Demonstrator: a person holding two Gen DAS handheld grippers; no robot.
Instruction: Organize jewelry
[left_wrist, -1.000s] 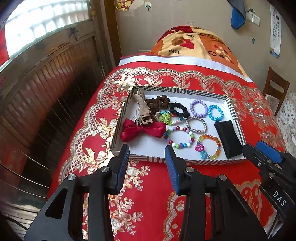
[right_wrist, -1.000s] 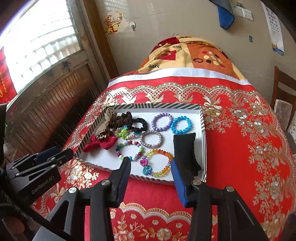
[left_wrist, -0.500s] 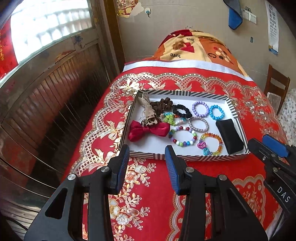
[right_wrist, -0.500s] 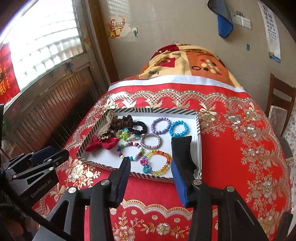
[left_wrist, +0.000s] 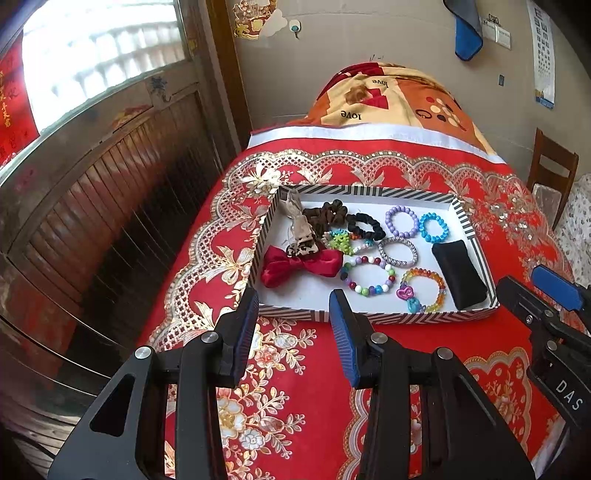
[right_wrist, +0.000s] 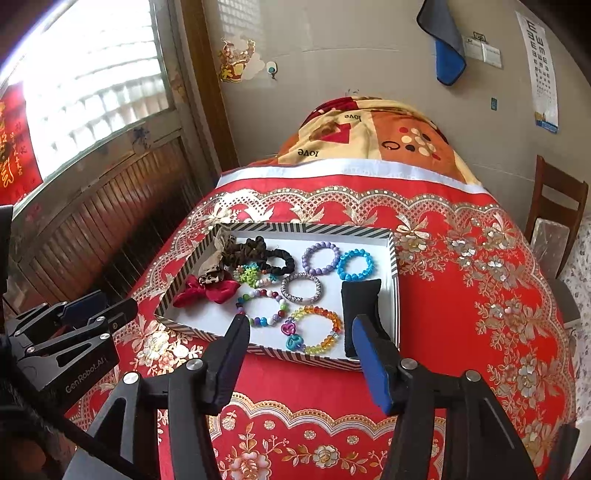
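1. Left gripper (left_wrist: 291, 306) points down and forward at the near-left edge of the tray (left_wrist: 369, 192); jaws partly apart, nothing between the pads, tips short of the tray's near rim
2. Right gripper (right_wrist: 299, 334) also angled down at the tray's near-right part; jaws opening, wider than the left's, nothing gripped. Through the gap you see the rainbow bracelet (right_wrist: 317, 328) with its heart charms, lying flat on the tray floor
3. Tray is striped-rim, white floor, sits mid-table on the red floral tablecloth (left_wrist: 277, 369)
4. Tray contents: red bow (left_wrist: 299, 262) at near-left, leopard clip (left_wrist: 301, 245) touching its top edge, brown scrunchie (left_wrist: 325, 214) and black scrunchie (left_wrist: 365, 225) along the far side, purple bracelet (left_wrist: 402, 221) and blue bracelet (left_wrist: 434, 227) toward the far-right corner, silver bracelet (left_wrist: 399, 253) mid-tray, multicolour bead bracelet (left_wrist: 367, 275) near-centre, black cushion (left_wrist: 458, 273) along the right wall
5. Left wrist view only: right gripper's blue-padded tip entering at the right edge, off the tray's near-right corner
6. Right wrist view only: left gripper body at the left edge, off the tray's near-left corner; the bare tablecloth right of the tray; more of the wooden chair (right_wrist: 557, 206) off the far-right table edge
7. Neither view shows the person's hands
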